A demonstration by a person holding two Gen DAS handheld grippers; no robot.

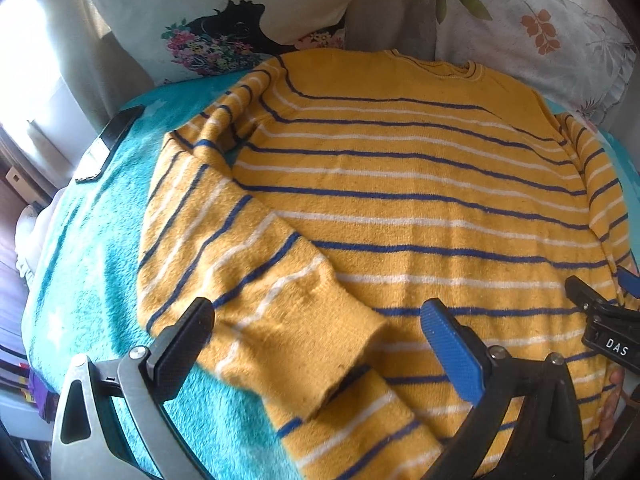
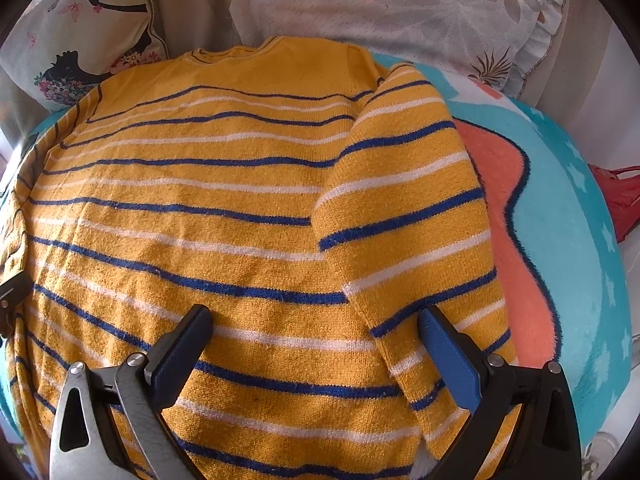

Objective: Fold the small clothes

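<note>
Left wrist view
Sweater: a yellow sweater with blue and white stripes lies spread flat on a teal blanket, filling the middle and right of the frame, collar toward the top.
Left sleeve: the left sleeve is folded inward across the lower left of the body; its cuff lies in the lower centre.
Left tool: the left tool is released, its jaws spread wide on either side of the cuff, gripping nothing.
Right tool: part of the right tool shows at the right edge over the sweater's lower right; this view does not show whether it is open.
Phone: a dark phone lies on the blanket at the left of the frame, apart from the sweater.
Pillows: a pillow with a black silhouette print sits at the upper left, and a leaf-print pillow at the upper right.

Right wrist view
Sweater: the sweater fills the centre and left, collar at the top.
Right sleeve: the right sleeve is folded inward along the right side of the body.
Right tool: the right tool is released, jaws wide apart above the lower body and sleeve, holding nothing.
Blanket: teal blanket with an orange patch shows at the right.
Red item: a red object sits at the right edge; what it is cannot be told.
</note>
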